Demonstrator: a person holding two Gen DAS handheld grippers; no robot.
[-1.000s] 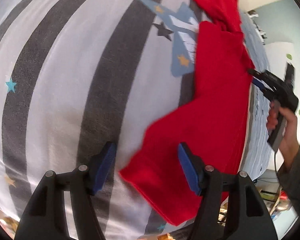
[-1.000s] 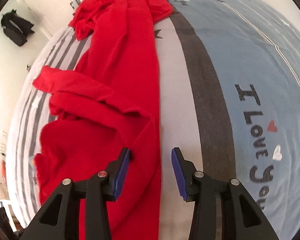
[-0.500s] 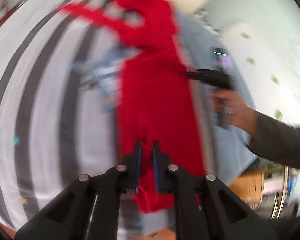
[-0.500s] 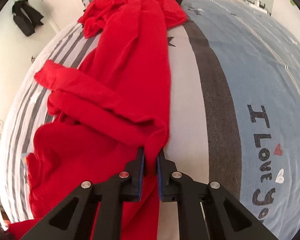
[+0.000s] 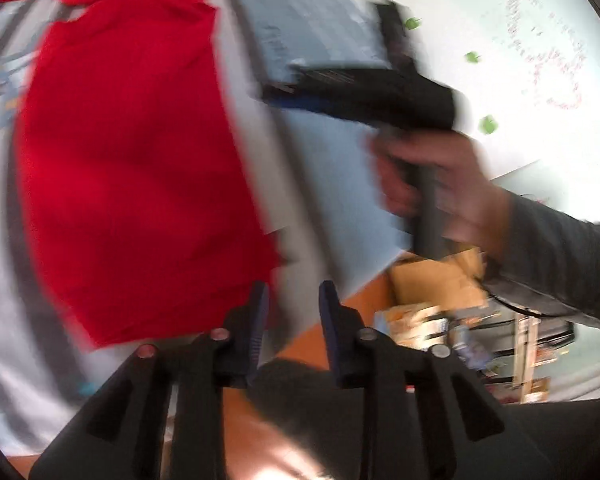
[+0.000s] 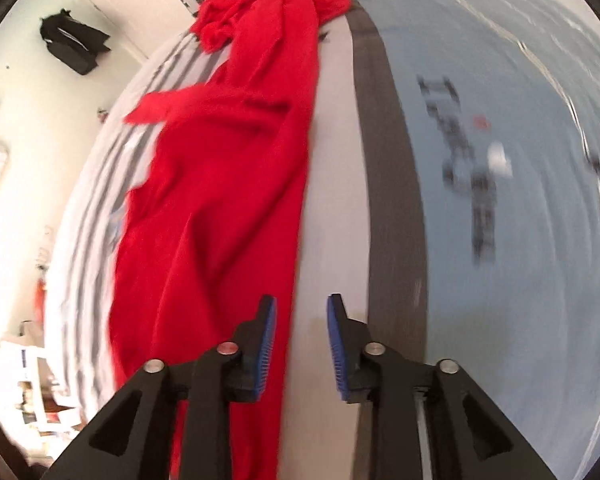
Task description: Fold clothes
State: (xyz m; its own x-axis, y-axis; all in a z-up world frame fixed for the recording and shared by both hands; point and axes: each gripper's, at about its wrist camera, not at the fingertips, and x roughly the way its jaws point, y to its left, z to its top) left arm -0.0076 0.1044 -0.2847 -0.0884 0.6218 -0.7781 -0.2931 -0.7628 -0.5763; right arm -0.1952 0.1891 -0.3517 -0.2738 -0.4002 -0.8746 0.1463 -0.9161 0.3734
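Left wrist view, left gripper (image 5: 290, 320): its jaws have just been opening; the blue fingers (image 5: 258, 320) stand a little apart with nothing between them, past the near edge of the bed.
Left wrist view, red garment (image 5: 140, 168): spread flat on the striped bed cover (image 5: 4, 320), its lower hem just beyond the left finger and not gripped.
Left wrist view, right gripper (image 5: 276, 94): blurred, held by a hand (image 5: 432, 184) in a grey sleeve (image 5: 560, 256), above the blue part of the cover beside the garment; whether it is released or clenched cannot be told here.
Left wrist view, surroundings: cardboard boxes (image 5: 432, 284) on the floor beyond the bed edge.
Right wrist view, right gripper (image 6: 300, 336): its jaws have just been opening; the fingers (image 6: 268, 336) are released, the garment's edge close by the left one, nothing grasped.
Right wrist view, red garment (image 6: 220, 200): lies lengthwise on the bed, bunched at the far end, beside a dark stripe (image 6: 388, 184).
Right wrist view, wall: a black bag (image 6: 74, 46) hangs there.
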